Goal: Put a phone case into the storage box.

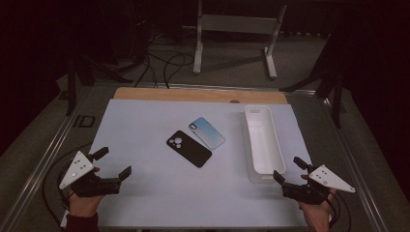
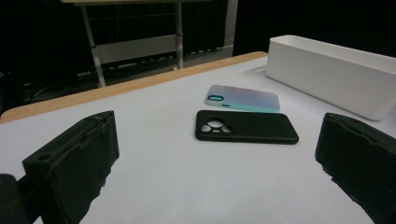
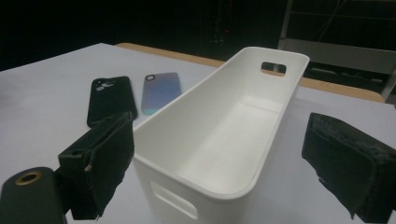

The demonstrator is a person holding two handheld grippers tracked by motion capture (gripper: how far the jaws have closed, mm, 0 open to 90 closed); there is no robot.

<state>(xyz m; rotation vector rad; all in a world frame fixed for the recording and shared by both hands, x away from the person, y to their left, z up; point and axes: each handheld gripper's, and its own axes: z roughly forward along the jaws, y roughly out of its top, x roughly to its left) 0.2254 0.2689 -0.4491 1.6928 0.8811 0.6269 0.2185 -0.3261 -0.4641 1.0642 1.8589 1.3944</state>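
A black phone case (image 1: 189, 148) (image 2: 245, 126) (image 3: 111, 99) lies flat mid-table, camera cutout up. Just beyond it rests a pale blue iridescent phone case (image 1: 207, 132) (image 2: 244, 98) (image 3: 160, 92). A long white bin (image 1: 262, 143) (image 2: 334, 74) (image 3: 219, 135) stands empty to their right. My left gripper (image 1: 115, 164) (image 2: 219, 163) hovers open near the front left of the mat, aimed toward the cases, nothing between its jaws. My right gripper (image 1: 289, 170) (image 3: 224, 163) is open at the front right, just short of the bin's near end.
The white mat (image 1: 145, 135) covers a wooden table (image 1: 193, 94). Behind the table stands a metal frame (image 1: 234, 29) with cables on the floor. Rails run along both table sides.
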